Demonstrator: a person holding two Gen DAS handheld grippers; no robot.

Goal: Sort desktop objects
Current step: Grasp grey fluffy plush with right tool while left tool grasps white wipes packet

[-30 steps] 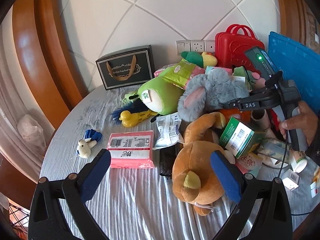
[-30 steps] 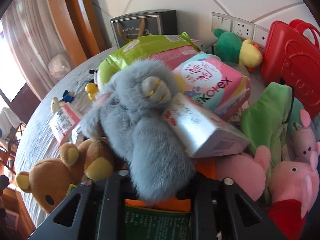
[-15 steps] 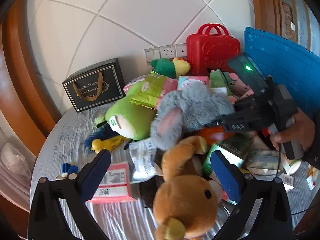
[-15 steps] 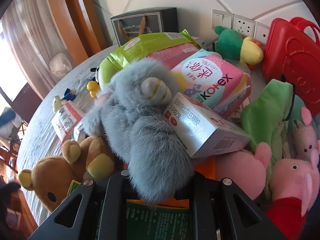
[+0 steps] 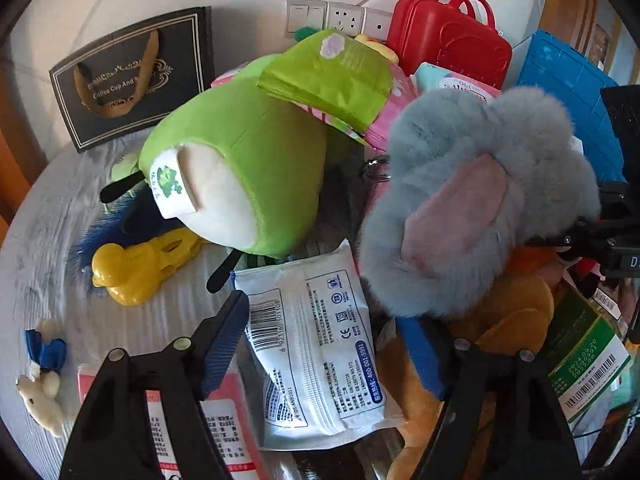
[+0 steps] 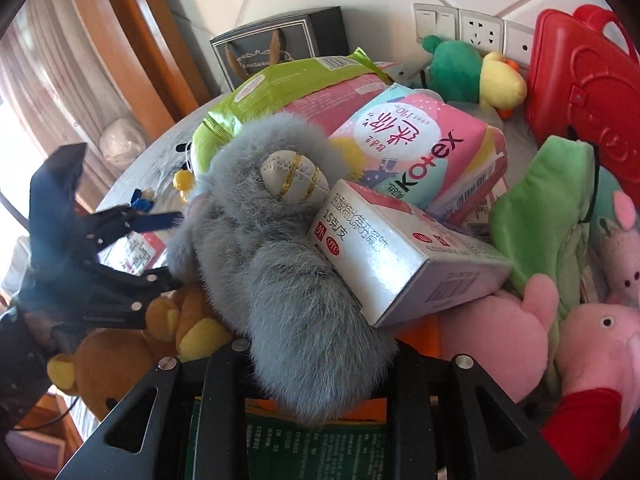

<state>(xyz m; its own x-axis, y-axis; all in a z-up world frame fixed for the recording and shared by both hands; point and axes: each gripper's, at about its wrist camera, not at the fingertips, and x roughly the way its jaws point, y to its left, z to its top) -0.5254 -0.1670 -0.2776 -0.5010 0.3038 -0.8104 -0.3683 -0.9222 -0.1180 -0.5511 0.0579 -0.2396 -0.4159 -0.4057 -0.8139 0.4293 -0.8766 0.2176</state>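
Closing left tongs straddle white packet, lengthwise toward camera; right tongs opening around grey plush.

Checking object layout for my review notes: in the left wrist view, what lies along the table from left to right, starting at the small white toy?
small white toy → yellow duck toy → green plush → white packet → grey plush → green box

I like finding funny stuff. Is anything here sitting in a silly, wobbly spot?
Yes. A white medicine box sits tilted on the grey fluffy toy, leaning against the pink Kotex pack, not flat on the table. It looks as if it could slide off when the toy moves.
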